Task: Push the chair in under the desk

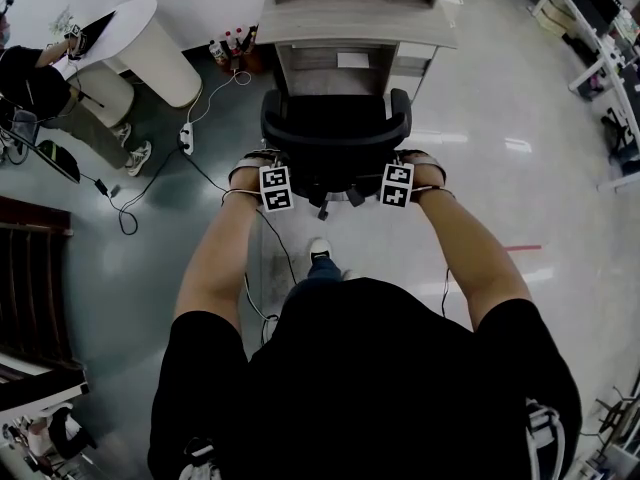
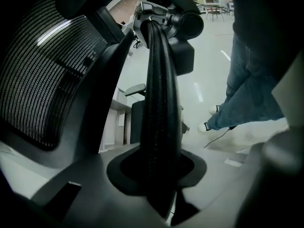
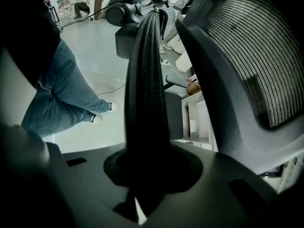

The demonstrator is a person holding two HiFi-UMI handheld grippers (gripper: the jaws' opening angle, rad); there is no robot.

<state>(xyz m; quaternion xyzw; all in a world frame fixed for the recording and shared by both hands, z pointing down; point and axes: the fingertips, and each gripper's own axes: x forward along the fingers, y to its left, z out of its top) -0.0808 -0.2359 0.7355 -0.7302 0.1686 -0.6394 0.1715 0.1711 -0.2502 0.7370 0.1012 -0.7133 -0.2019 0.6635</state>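
The desk (image 1: 350, 26) got chopped by the top edge at 12 o'clock, the chair (image 1: 335, 128) hid most of its own base, and the bystander (image 1: 42, 90) at 10 o'clock was cut off left.

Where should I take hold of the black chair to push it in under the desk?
Take the left armrest and right armrest, coming from behind the chair. Each is a narrow padded bar, easy to clamp, and one sits on each side, so a push should run straight toward the desk.

We wear black short-sleeved shirt (image 1: 400, 368), blue jeans (image 3: 57, 99), white-toed sneaker (image 1: 319, 251); left gripper (image 1: 273, 184), right gripper (image 1: 398, 181) each carry black-white square-marker cube.
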